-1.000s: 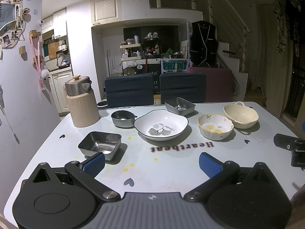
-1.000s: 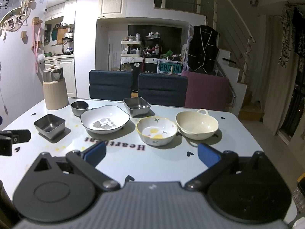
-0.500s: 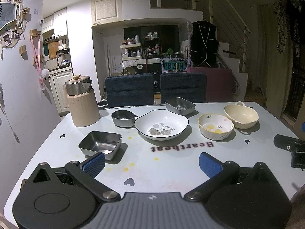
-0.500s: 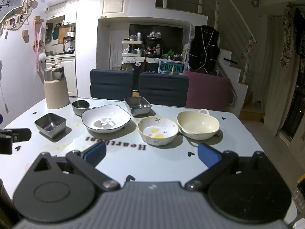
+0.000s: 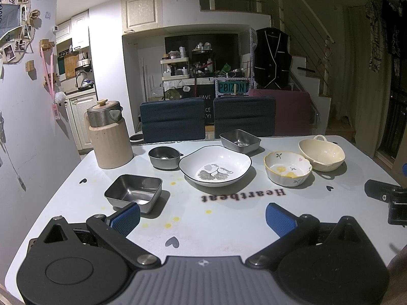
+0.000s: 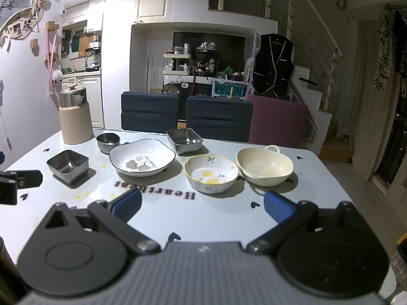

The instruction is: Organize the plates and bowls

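A white leaf-print plate (image 5: 215, 165) (image 6: 142, 158) sits mid-table. Right of it stand a yellow-rimmed flowered bowl (image 5: 287, 168) (image 6: 211, 174) and a cream handled bowl (image 5: 321, 154) (image 6: 264, 166). A square steel dish (image 5: 133, 193) (image 6: 68, 164) is at the near left, a second steel dish (image 5: 240, 141) (image 6: 185, 141) behind the plate, and a round steel bowl (image 5: 164, 153) (image 6: 108, 141) beside it. My left gripper (image 5: 202, 217) is open and empty, just in front of the near steel dish. My right gripper (image 6: 202, 204) is open and empty, in front of the flowered bowl.
A beige kettle with a steel lid (image 5: 109, 138) (image 6: 75, 117) stands at the table's far left corner. Two dark blue chairs (image 5: 173, 122) and a maroon one (image 5: 292, 111) line the far edge. A wall runs along the left side.
The right gripper has crept slightly forward and to the right, toward the bowls. The left gripper has barely moved. Both stay open.
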Action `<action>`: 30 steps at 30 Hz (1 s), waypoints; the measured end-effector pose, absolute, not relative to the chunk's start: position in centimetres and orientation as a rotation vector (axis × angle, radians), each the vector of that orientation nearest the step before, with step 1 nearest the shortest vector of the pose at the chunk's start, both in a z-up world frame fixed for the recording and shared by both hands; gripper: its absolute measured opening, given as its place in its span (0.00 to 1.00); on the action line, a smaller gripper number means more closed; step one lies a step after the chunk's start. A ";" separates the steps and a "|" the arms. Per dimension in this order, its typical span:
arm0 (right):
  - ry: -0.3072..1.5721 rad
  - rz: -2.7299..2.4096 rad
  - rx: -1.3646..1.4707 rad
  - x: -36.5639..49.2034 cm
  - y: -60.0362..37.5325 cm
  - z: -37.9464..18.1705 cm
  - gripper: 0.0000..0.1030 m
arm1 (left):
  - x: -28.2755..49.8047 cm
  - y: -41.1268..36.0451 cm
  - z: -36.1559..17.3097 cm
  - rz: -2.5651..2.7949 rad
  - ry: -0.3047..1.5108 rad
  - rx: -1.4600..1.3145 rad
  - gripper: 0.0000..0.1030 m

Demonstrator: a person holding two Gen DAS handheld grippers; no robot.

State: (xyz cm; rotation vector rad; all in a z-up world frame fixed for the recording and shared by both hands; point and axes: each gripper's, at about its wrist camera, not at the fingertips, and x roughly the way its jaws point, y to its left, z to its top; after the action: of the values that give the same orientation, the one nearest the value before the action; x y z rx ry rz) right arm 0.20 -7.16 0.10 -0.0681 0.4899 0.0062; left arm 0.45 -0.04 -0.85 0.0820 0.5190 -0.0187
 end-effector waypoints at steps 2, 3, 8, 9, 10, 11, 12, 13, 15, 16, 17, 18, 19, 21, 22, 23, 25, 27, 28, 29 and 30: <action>0.491 0.007 -0.069 0.2 -7.2 0.1 1.00 | 0.4 0.0 -0.7 -0.018 0.520 0.082 1.00; 0.490 0.006 -0.069 0.2 -7.2 0.1 1.00 | 0.4 0.0 -0.8 -0.018 0.520 0.082 1.00; 0.492 0.007 -0.069 0.2 -7.1 0.1 1.00 | 0.3 0.0 -0.9 -0.018 0.520 0.081 1.00; 0.492 0.007 -0.070 0.2 -7.1 0.0 1.00 | 0.3 0.0 -1.0 -0.018 0.520 0.081 1.00; 0.492 0.007 -0.070 0.2 -7.1 0.0 1.00 | 0.3 0.0 -0.9 -0.018 0.520 0.081 1.00; 0.492 0.007 -0.070 0.2 -7.1 -0.1 1.00 | 0.3 0.0 -1.0 -0.018 0.520 0.081 1.00; 0.492 0.007 -0.070 0.2 -7.1 0.0 1.00 | 0.3 0.0 -1.0 -0.018 0.520 0.081 1.00; 0.492 0.007 -0.070 0.2 -7.1 0.0 1.00 | 0.3 0.0 -0.9 -0.018 0.521 0.081 1.00; 0.493 0.007 -0.070 0.2 -7.1 0.0 1.00 | 0.3 0.0 -1.0 -0.017 0.522 0.080 1.00; 0.493 0.008 -0.070 0.2 -7.1 -0.1 1.00 | 0.3 0.1 -1.0 -0.015 0.524 0.078 1.00; 0.495 0.008 -0.070 0.2 -7.0 -0.3 1.00 | 0.5 0.1 -1.1 -0.010 0.528 0.075 1.00; 0.497 0.010 -0.069 0.2 -7.0 -0.3 1.00 | 0.5 0.3 -1.4 -0.003 0.533 0.073 1.00; 0.499 0.012 -0.067 0.3 -7.0 -0.4 1.00 | 0.6 0.4 -1.5 0.006 0.539 0.069 1.00; 0.506 0.015 -0.067 0.6 -7.0 -0.5 1.00 | 0.9 0.5 -1.7 0.023 0.547 0.062 1.00; 0.509 0.015 -0.067 0.9 -7.0 -0.5 1.00 | 1.0 0.5 -1.7 0.030 0.551 0.059 1.00; 0.511 0.014 -0.067 1.1 -6.9 -0.5 1.00 | 1.1 0.5 -1.8 0.037 0.554 0.056 1.00; 0.509 0.016 -0.070 1.3 -6.8 -0.2 1.00 | 1.5 0.5 -1.7 0.052 0.560 0.056 1.00; 0.502 0.025 -0.070 1.6 -6.7 -0.1 1.00 | 1.8 0.4 -1.7 0.062 0.566 0.064 1.00; 0.499 0.028 -0.070 1.9 -6.6 -0.1 1.00 | 2.0 0.4 -1.8 0.065 0.570 0.065 1.00; 0.497 0.027 -0.070 2.1 -6.6 -0.1 1.00 | 2.2 0.4 -1.8 0.063 0.572 0.063 1.00; 0.495 0.025 -0.071 2.4 -6.5 -0.1 1.00 | 2.3 0.5 -1.8 0.061 0.573 0.056 1.00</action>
State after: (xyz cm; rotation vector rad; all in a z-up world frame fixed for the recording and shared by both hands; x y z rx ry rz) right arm 2.37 -6.46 -0.06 -0.0714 0.4948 0.0253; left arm 2.31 0.49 -1.81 0.0558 0.5735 0.0608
